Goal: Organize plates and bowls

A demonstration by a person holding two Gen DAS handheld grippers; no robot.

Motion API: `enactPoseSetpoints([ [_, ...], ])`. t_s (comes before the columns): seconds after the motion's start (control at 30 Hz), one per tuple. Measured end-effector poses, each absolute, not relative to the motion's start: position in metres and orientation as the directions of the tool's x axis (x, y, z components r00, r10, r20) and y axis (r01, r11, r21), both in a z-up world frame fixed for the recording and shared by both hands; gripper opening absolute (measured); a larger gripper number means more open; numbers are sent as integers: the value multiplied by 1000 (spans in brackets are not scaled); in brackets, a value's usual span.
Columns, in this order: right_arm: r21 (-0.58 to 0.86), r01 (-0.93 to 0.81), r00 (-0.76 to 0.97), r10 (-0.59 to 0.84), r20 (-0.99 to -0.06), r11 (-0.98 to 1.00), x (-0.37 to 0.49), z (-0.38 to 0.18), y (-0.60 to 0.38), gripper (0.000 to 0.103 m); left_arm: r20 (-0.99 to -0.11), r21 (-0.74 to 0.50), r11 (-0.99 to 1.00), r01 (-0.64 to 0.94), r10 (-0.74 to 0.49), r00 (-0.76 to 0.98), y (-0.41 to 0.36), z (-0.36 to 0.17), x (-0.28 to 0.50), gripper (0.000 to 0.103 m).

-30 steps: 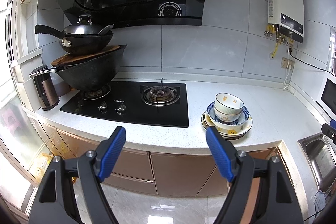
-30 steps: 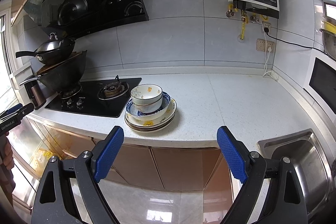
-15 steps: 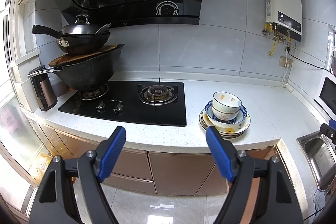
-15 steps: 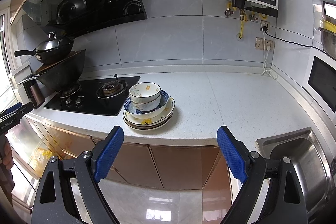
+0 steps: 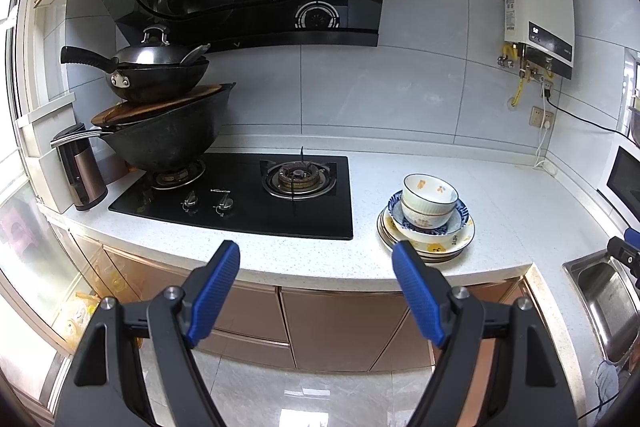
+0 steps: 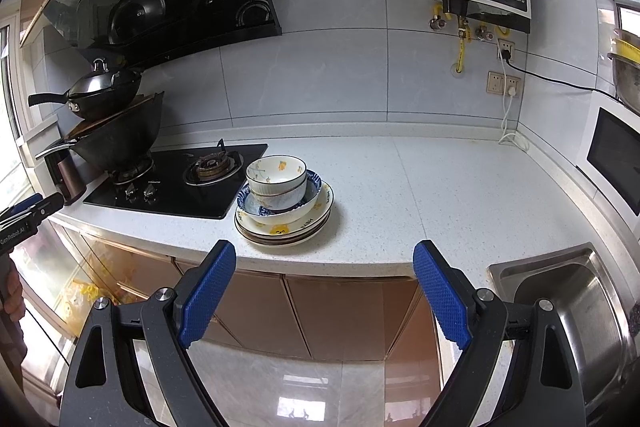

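Observation:
A stack of dishes stands on the white countertop (image 5: 500,211) just right of the hob: cream plates (image 5: 426,247) (image 6: 284,227) at the bottom, a blue-rimmed bowl (image 5: 460,215) (image 6: 250,203) on them, and white bowls with yellow prints (image 5: 429,193) (image 6: 276,177) nested on top. My left gripper (image 5: 316,255) hangs open in front of the counter edge, short of the stack and to its left. My right gripper (image 6: 323,255) is open too, in front of the edge and just below the stack. Nothing sits between either pair of fingers.
A black gas hob (image 5: 240,195) lies left of the dishes, with two stacked woks (image 5: 160,123) on its left burner. A kettle (image 5: 80,167) stands at the far left. A steel sink (image 6: 568,307) is sunk in at the right, a microwave (image 6: 612,163) beyond it.
Both views have drifted a little, so the dish stack sits slightly lower and further left in frame. Both grippers keep the same wide opening.

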State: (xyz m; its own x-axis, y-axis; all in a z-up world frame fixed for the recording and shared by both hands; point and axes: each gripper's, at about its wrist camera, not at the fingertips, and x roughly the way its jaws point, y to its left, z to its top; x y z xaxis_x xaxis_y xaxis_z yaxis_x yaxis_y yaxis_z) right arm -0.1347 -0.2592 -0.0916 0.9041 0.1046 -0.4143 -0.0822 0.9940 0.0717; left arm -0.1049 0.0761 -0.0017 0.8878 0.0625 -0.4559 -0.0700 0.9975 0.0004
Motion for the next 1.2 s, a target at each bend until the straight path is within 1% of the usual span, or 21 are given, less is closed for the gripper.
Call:
enactPoseSetpoints([
  [1.2, 60, -97, 899, 113, -423, 993, -130, -91, -255, 87, -483, 10, 1000, -27, 29, 875, 76, -2, -99, 78],
])
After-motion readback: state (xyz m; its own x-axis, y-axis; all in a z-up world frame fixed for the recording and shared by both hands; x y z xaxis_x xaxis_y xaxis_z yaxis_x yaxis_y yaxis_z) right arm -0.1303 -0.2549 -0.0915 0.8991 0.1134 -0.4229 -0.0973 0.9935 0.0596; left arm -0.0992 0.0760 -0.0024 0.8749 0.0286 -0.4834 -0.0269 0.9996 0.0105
